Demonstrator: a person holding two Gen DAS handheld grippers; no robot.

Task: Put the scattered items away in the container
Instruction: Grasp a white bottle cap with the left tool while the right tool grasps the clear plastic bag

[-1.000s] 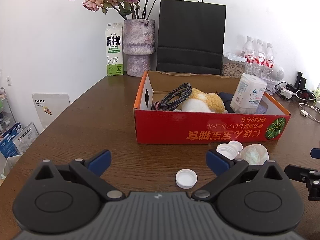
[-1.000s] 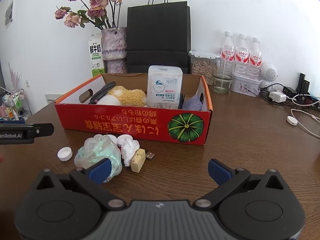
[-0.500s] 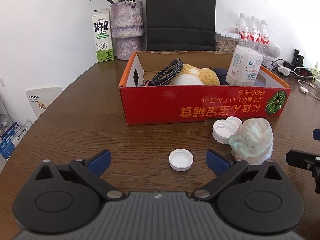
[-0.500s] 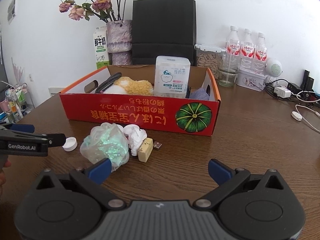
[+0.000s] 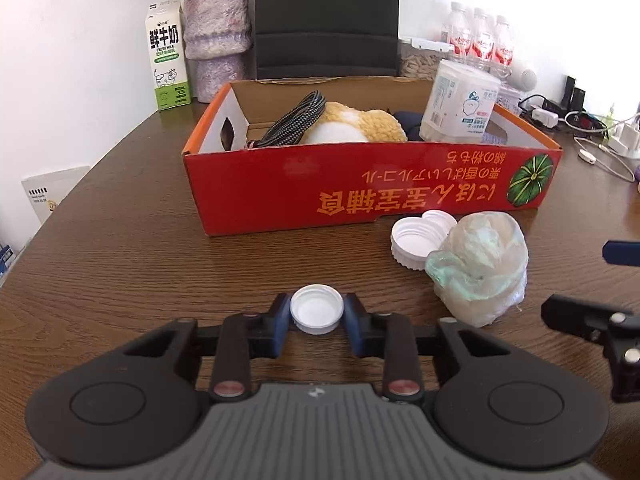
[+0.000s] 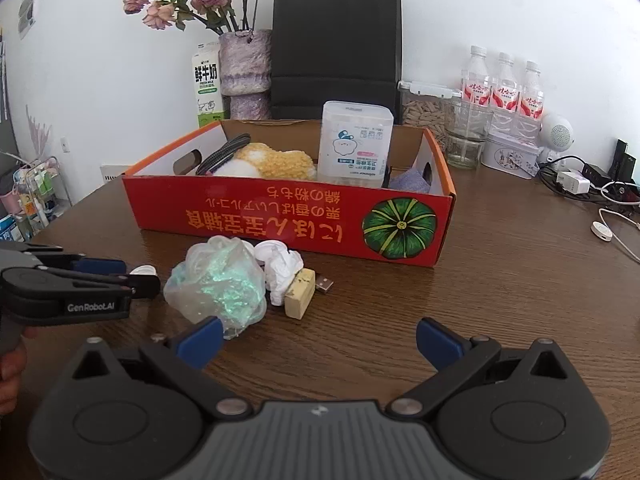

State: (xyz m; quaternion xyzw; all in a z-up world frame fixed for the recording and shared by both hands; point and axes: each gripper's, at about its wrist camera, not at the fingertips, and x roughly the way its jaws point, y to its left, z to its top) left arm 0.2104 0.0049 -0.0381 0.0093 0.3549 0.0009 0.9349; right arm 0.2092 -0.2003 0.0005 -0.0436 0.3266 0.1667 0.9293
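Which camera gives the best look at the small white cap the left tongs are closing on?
The left wrist view: the cap sits centred, open side up, between the left tongs, unobstructed. The right wrist view shows only a sliver of the cap behind the left tongs.

We could not see the lower parts of the things inside the red box [image 5: 360, 192], since its front wall hid them. From the right wrist, the left tongs [image 6: 136, 278] covered most of the small white cap [image 6: 143, 270], and the crumpled plastic bag [image 6: 218, 280] masked part of the white lids [image 6: 270, 250]. The black paper bag [image 5: 326, 16] ran off the left view's top edge.
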